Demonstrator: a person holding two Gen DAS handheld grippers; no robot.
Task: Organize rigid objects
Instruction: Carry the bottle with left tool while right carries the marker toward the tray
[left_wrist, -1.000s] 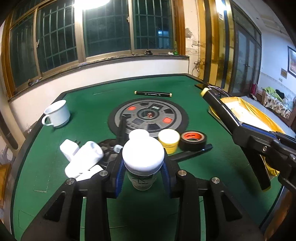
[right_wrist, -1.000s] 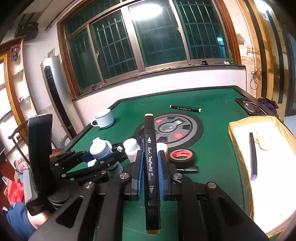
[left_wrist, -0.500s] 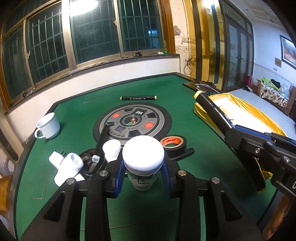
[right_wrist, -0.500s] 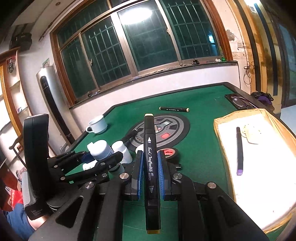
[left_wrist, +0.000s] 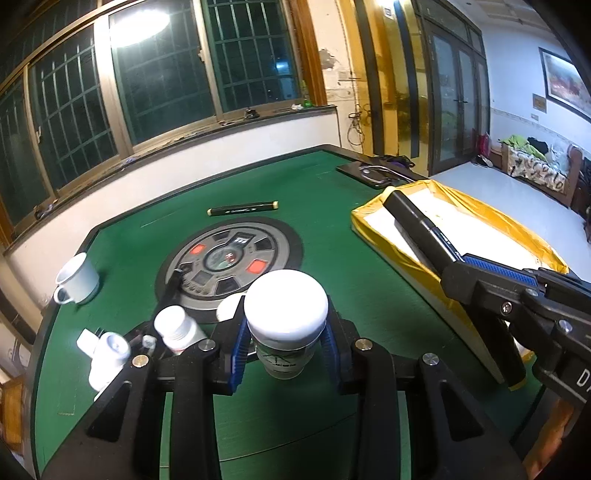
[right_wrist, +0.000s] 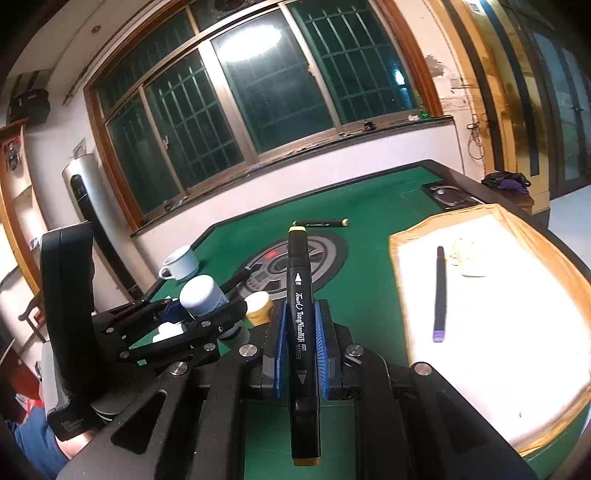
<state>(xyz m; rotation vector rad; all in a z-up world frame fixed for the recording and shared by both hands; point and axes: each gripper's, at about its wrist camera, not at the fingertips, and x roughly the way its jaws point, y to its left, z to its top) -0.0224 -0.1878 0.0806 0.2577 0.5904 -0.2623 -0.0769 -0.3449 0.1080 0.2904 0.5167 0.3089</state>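
Both wrist views look down along their tongs, sharing the green table (left_wrist: 332, 206).

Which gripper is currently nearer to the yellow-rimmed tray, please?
Right. The right gripper, shut on a black marker, sits beside the tray, its marker tip over the tray's rim in the left wrist view. The left gripper, holding a white-capped bottle, sits farther off.

Night-dark barred windows (left_wrist: 162, 77) in brown wooden frames above a white wall (left_wrist: 221, 166), one pane reflecting a ceiling lamp (right_wrist: 247, 37). Green felt table (left_wrist: 332, 236) with central round panel (left_wrist: 229, 258). Glazed doors (left_wrist: 454, 103), framed picture (left_wrist: 565, 85), sofa (left_wrist: 546, 166) at right; standing air conditioner (right_wrist: 88, 199) at left.
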